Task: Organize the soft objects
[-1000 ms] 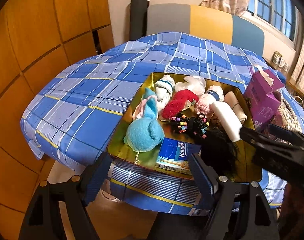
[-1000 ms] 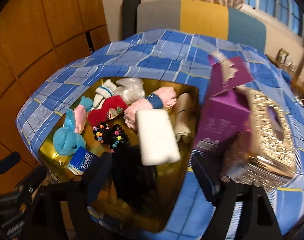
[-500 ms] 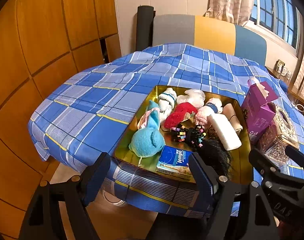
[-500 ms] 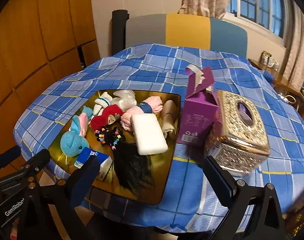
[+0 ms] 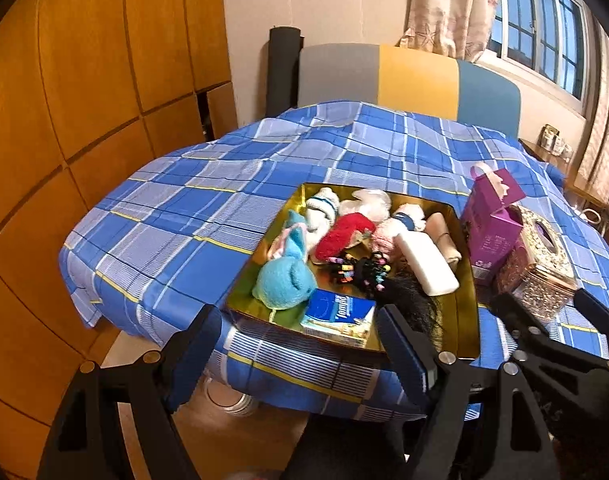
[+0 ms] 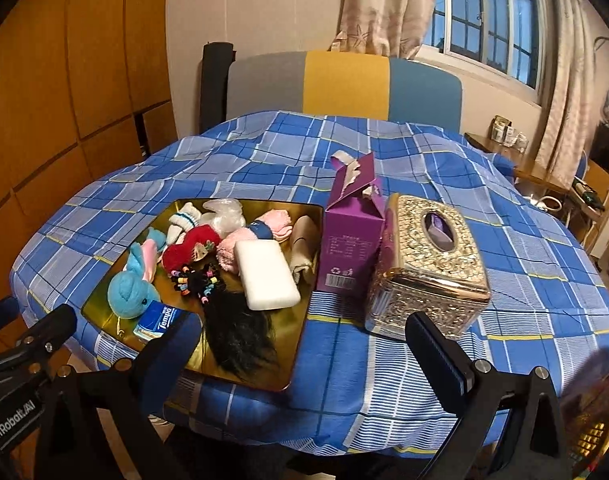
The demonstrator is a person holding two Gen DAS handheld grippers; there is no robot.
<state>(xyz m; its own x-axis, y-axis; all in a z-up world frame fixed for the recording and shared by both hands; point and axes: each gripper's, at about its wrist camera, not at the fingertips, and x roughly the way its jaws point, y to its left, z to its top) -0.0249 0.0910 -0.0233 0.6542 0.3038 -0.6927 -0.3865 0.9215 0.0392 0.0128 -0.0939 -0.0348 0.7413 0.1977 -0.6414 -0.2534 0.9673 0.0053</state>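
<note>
Gold is the landmark we steer by: the shallow gold tray (image 6: pixel 300 346) on the blue plaid tablecloth (image 6: pixel 444 168) holds every soft thing we can see. Inside it lie the blue plush toy (image 6: pixel 129 288), the red fuzzy sock (image 6: pixel 186 250), the white foam block (image 6: pixel 266 274), the black hair piece (image 6: pixel 240 334) at its near edge and the tissue packet (image 6: pixel 158 322) in its near left corner. Just right of the tray stand the purple carton (image 6: pixel 350 248) and the ornate tissue box (image 6: pixel 428 264).

Compared with a second ago, both cameras now take in far more of the table, so we have drawn back from the tray. Our right gripper (image 6: pixel 300 350) has just been opening and stands spread wide with nothing between its jaws; our left gripper (image 5: pixel 298 350) is likewise spread and empty. We judge that the sorting into the tray is finished or nearly so.

Hard to read: the small items at the tray's far side overlap, the beaded hair ties (image 6: pixel 196 280) blur together, and the tablecloth right of the tissue box is cut off by the lens rim.
</note>
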